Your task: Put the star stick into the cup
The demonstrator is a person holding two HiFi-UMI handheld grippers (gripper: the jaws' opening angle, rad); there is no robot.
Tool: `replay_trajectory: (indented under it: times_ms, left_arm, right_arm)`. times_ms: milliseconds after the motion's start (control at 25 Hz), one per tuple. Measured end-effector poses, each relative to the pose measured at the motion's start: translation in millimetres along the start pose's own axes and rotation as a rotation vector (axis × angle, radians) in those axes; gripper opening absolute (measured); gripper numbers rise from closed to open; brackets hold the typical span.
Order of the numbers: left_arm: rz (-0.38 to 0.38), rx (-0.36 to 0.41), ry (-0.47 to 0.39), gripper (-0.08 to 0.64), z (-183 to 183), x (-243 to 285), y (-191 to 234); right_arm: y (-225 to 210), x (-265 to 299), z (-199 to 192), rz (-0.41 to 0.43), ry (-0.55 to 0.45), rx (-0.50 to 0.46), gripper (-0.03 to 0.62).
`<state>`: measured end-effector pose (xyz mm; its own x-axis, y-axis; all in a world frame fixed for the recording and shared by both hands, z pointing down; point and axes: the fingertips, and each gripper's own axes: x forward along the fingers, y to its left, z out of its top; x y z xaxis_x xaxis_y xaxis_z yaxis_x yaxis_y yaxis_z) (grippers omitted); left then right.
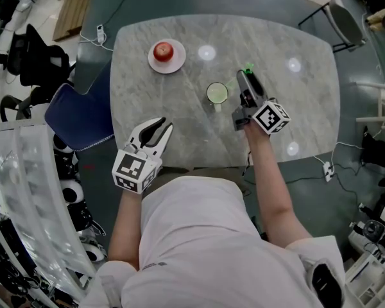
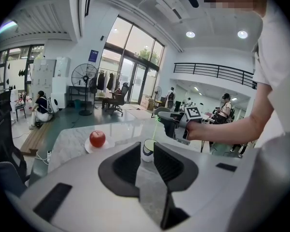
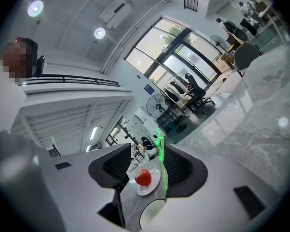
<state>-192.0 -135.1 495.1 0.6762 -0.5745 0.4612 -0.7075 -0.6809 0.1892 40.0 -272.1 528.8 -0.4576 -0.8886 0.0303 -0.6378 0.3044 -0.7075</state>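
Note:
A thin green star stick (image 1: 248, 67) slants down from my right gripper (image 1: 244, 77) to the white cup (image 1: 217, 94) in the middle of the marble table (image 1: 295, 108). In the right gripper view the stick (image 3: 162, 173) lies along the inner face of the right-hand jaw; the other jaw stands well clear of it, so this gripper (image 3: 146, 151) is open. The cup's rim (image 3: 152, 216) shows just below. My left gripper (image 1: 162, 124) hovers over the table's near edge, empty, with a narrow gap between its jaws. The left gripper view shows the cup (image 2: 148, 151) and stick (image 2: 156, 129).
A red apple (image 1: 163, 51) rests on a white plate (image 1: 175, 63) at the table's far left. A blue chair (image 1: 77, 117) stands at the left edge, another chair (image 1: 337, 11) off the far right corner. Cables lie on the floor (image 1: 324, 165).

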Motion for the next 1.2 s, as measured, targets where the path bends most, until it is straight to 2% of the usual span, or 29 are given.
replay_trajectory:
  times_ms: [680,1080,1200]
  left_arm:
    - [0.005,0.005,0.002,0.084,-2.9,1.7,-10.2]
    - [-0.003,0.022,-0.016,0.083,5.9,10.6,-42.8]
    - [-0.005,0.028,-0.026,0.083,10.4,16.6,-53.7]
  right_arm:
    - [-4.5,-13.6,-4.1,-0.002,0.018,0.014,0.219]
    - [-11.4,-49.5,9.2,-0.002,0.035,0.000,0.219]
    - [-8.8,-62.4,20.1,0.009,0.033,-0.022,0.201]
